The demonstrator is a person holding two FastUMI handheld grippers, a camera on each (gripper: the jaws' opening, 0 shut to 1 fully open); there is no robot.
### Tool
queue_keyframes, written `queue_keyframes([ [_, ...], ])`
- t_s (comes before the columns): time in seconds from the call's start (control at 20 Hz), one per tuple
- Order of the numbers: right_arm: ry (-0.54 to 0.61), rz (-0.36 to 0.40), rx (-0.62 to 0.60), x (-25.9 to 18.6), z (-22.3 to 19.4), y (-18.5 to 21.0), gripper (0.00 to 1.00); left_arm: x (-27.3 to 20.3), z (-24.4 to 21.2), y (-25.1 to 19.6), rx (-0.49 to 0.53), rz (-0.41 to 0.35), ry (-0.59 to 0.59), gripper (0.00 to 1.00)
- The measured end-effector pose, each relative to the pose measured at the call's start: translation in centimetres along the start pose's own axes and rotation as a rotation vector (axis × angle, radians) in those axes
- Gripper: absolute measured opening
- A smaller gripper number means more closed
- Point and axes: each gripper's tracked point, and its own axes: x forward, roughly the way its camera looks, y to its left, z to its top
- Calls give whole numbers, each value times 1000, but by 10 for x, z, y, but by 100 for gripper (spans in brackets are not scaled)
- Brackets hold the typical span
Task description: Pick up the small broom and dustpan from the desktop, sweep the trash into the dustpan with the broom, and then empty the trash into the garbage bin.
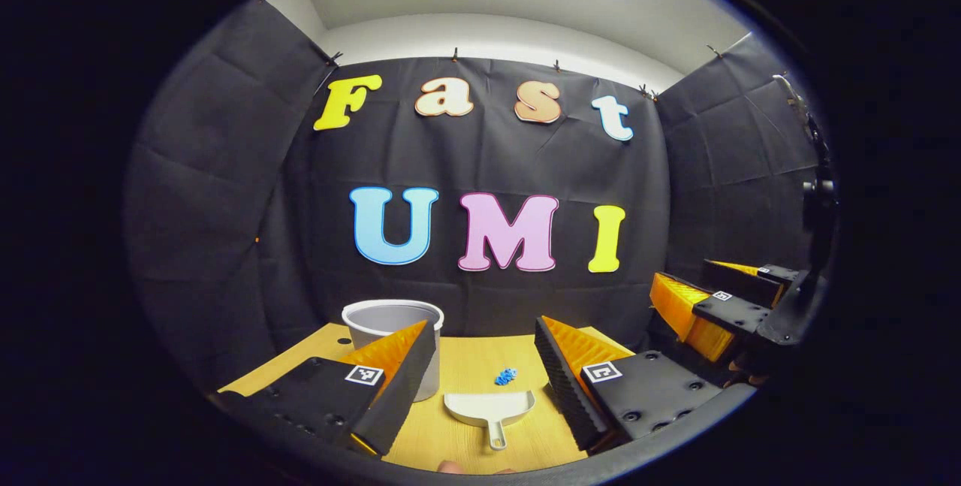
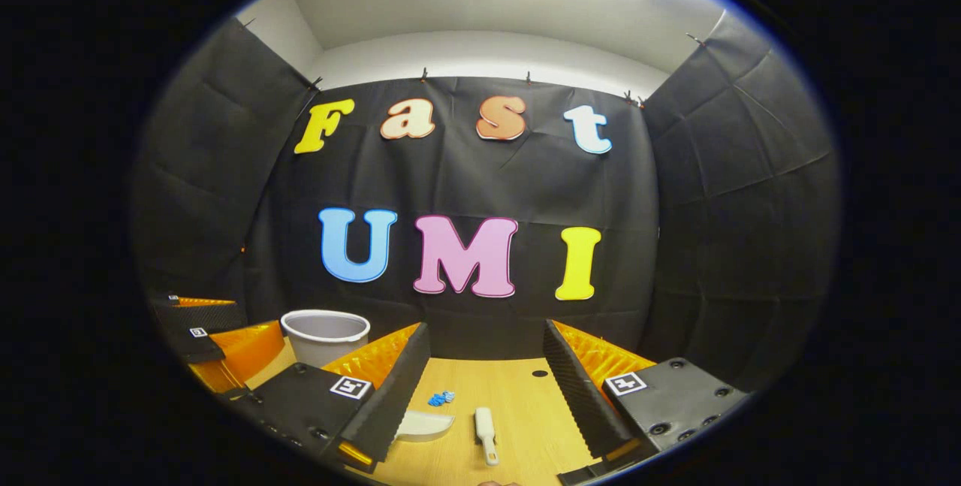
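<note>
With both grippers' jaws wide and empty, lower the left gripper [image 1: 480, 377] squarely over the white plastic dustpan [image 1: 489, 407] handle at bottom centre, the right gripper [image 2: 484, 377] over the small white broom [image 2: 485, 430].

dustpan [image 2: 423, 424]: left part behind finger | garbage bin [image 1: 393, 324]: lower side behind finger | trash [image 1: 505, 376]: too small to identify

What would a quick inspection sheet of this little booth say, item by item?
Surface: wooden desktop, bare around the items.
Job's things: dustpan and broom lying flat, untouched; blue trash beyond the dustpan; bin upright at the back.
Clutter: nothing seen.
Grippers: left gripper and right gripper both open, above the desk, holding nothing.
Cables: nothing seen.
Surroundings: black cloth walls, white ceiling.
</note>
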Motion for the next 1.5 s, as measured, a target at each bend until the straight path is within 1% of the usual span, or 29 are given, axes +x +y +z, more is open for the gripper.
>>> queue_keyframes([
  [0.1,-16,-19,15,-1,7,-6,97,-1,-3,-1,-12,-10,13,79],
  [0.2,-27,-28,34,1,10,-6,97,-2,-4,7,-6,9,17,79],
  [0.25,-22,-26,29,2,6,-5,97,-3,0,6,-8,4,11,80],
  [0.3,-15,-23,19,3,4,-4,97,-3,0,3,-11,-1,10,78],
  [0.35,-11,-21,9,3,5,-3,97,-4,0,4,-10,0,13,79],
  [0.4,-17,-20,5,2,7,-3,97,-2,0,6,-9,2,9,81],
  [0.45,-25,-23,4,1,10,-3,97,-3,2,6,-11,1,3,79],
  [0.5,-31,-20,4,1,12,-2,97,-4,0,5,-15,0,3,80],
  [0.55,-34,-16,0,1,13,-1,97,-3,-3,6,-21,2,12,78],
  [0.65,-39,-11,-18,1,13,-1,97,-2,-10,5,-35,6,34,78],
  [0.7,-36,-6,-23,2,13,0,90,-1,-10,5,-47,3,37,79],
  [0.75,-34,-2,-25,3,12,-1,97,2,-9,3,-63,-3,40,81],
  [0.8,-37,-2,-25,5,12,-3,97,9,-12,1,-78,-9,52,78],
  [0.85,-40,-4,-25,11,13,-6,97,17,-15,-1,-90,-7,75,78],
  [0.9,-27,0,-28,16,11,-7,97,26,-25,-2,-101,-3,118,78],
  [0.95,-23,2,-32,23,9,-10,90,35,-34,-4,-120,-4,163,78],
  [1.0,-33,-2,-30,30,11,-16,97,45,-45,-7,-140,-7,214,78],
  [1.1,-45,-9,-26,46,9,-26,96,68,-74,-11,-166,0,323,79],
  [1.15,-30,-4,-27,54,-1,-29,90,81,-89,-12,-173,8,377,79],
  [1.2,-8,7,-31,62,-11,-32,90,93,-107,-16,-177,8,436,79],
  [1.25,10,12,-35,69,-19,-38,97,102,-127,-20,-176,10,507,78],
  [1.35,38,33,-34,85,-32,-46,97,110,-176,-28,-166,20,703,79],
  [1.4,57,44,-41,91,-42,-51,90,113,-197,-30,-153,28,778,82],
  [1.45,82,49,-48,98,-52,-57,90,117,-217,-31,-145,42,843,81],
  [1.5,105,60,-47,103,-61,-62,97,123,-234,-31,-148,58,896,81],
])
